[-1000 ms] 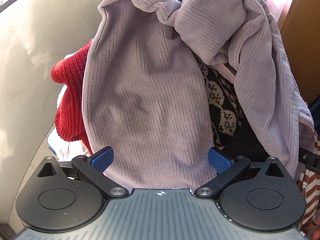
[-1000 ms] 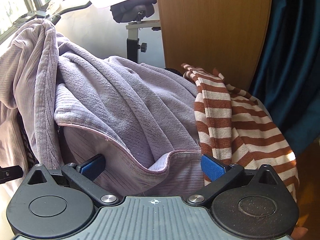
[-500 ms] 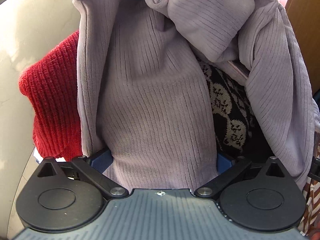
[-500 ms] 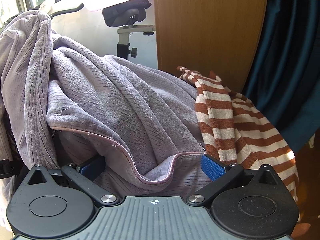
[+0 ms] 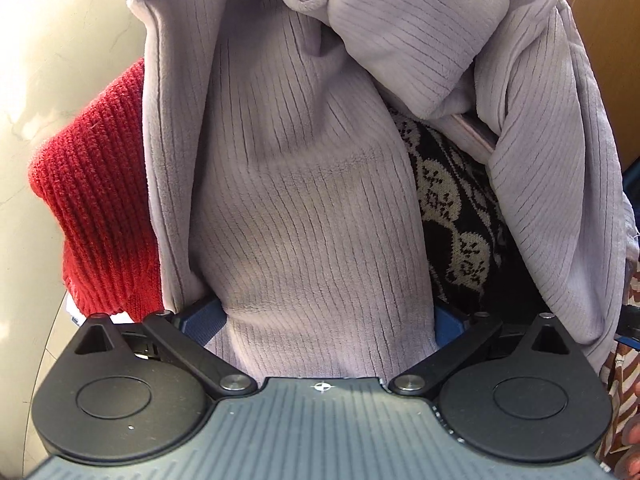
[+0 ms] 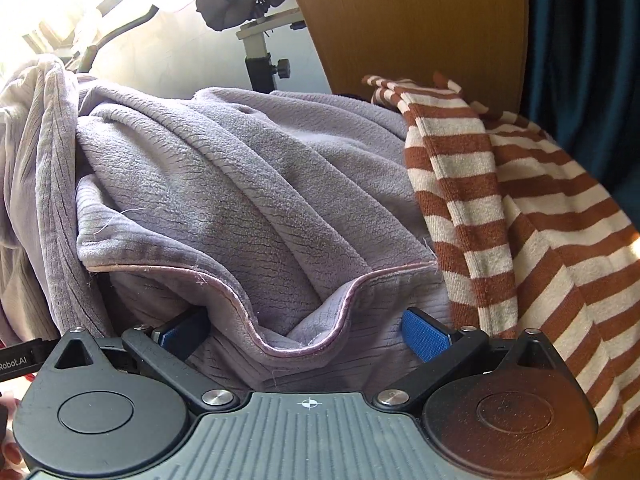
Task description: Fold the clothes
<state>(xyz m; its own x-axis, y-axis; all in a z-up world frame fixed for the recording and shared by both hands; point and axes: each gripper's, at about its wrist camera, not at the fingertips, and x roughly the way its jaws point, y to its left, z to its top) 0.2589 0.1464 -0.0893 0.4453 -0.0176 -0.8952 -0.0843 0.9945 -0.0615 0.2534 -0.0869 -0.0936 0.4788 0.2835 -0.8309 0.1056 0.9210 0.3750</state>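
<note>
The lilac ribbed fleece garment (image 5: 312, 208) hangs lengthwise over a clothes pile, hem toward both cameras. The left gripper (image 5: 324, 320) and right gripper (image 6: 304, 332) stand wide apart, fabric bulging between. A wooden panel (image 6: 420, 20) rises behind.

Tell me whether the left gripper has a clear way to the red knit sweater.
Probably not head-on: the lilac ribbed garment fills the open jaws of the left gripper, and the red knit sweater lies off to its left, partly tucked under that fabric.

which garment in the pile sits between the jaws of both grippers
The lilac ribbed fleece garment lies between both grippers' open jaws; the red knit sweater, skull-pattern knit and striped shirt lie outside.
</note>
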